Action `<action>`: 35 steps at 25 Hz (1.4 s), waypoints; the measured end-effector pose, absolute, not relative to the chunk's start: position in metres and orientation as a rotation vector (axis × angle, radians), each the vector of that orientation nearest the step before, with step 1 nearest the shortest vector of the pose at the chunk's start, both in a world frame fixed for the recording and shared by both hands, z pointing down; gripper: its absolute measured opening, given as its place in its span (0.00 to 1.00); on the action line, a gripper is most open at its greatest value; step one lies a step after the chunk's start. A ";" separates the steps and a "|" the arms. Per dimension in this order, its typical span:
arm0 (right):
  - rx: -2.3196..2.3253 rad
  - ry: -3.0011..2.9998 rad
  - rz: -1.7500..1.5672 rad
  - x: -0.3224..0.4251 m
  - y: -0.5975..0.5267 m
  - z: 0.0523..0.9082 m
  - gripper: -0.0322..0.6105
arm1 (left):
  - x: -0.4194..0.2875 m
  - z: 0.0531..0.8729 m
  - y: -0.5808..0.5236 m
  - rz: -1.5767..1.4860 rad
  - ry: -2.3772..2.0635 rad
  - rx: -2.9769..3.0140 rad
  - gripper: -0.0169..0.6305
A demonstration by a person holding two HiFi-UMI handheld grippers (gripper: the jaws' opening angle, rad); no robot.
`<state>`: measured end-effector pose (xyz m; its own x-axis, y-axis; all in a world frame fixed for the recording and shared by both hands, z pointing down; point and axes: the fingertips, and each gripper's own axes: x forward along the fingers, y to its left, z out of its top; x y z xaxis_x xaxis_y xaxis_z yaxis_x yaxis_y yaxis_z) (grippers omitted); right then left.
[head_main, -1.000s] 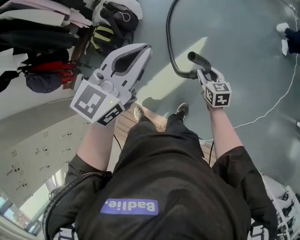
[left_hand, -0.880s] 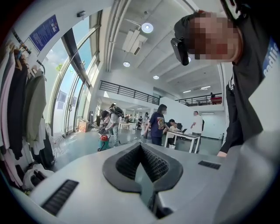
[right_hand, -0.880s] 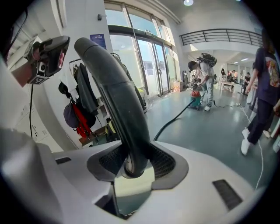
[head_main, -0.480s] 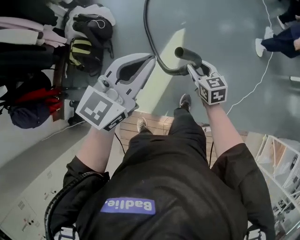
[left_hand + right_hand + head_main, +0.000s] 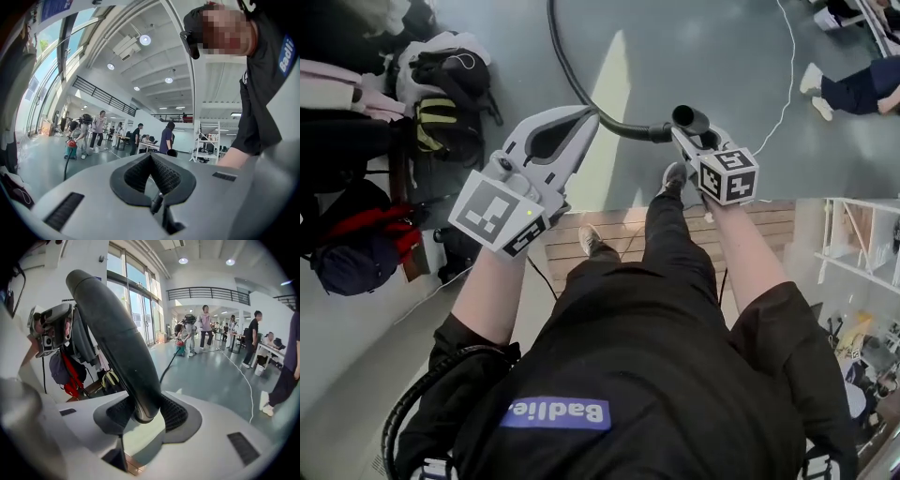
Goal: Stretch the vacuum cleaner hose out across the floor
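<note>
The black vacuum hose (image 5: 577, 82) runs from the top of the head view in a curve over the grey floor to its stiff tube end (image 5: 690, 119). My right gripper (image 5: 686, 141) is shut on that tube end, which stands thick and dark between the pads (image 5: 174, 411) in the right gripper view. The hose (image 5: 169, 363) trails away to a small red vacuum cleaner (image 5: 180, 348) far down the hall. My left gripper (image 5: 584, 120) hangs left of the tube end, apart from it, jaws shut with tips together and nothing between them (image 5: 151, 157).
Bags and hanging coats (image 5: 441, 84) crowd the left side. A wooden platform (image 5: 619, 234) lies under my feet. A white cable (image 5: 787, 66) crosses the floor by a seated person's legs (image 5: 853, 89). A white shelf (image 5: 862, 244) stands at right. Several people stand far off near the vacuum cleaner (image 5: 71, 149).
The view has swung round: bags slid further left, the platform and shelf came into view. Both grippers travelled with it, the right one keeping hold of the tube end, the hose curving more to the left.
</note>
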<state>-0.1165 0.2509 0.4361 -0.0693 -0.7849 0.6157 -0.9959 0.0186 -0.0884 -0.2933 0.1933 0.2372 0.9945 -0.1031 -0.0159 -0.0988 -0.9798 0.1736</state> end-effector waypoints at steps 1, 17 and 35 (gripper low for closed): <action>1.828 -1.897 0.718 -0.118 0.259 0.433 0.32 | -0.295 0.238 0.201 -0.034 -0.126 2.964 0.02; 1.906 -1.847 0.721 -0.126 0.330 0.449 0.32 | -0.301 0.254 0.270 -0.046 -0.073 2.981 0.02; 2.107 -1.996 0.963 -0.077 0.465 0.597 0.32 | -0.255 0.343 0.462 0.096 -0.227 3.008 0.02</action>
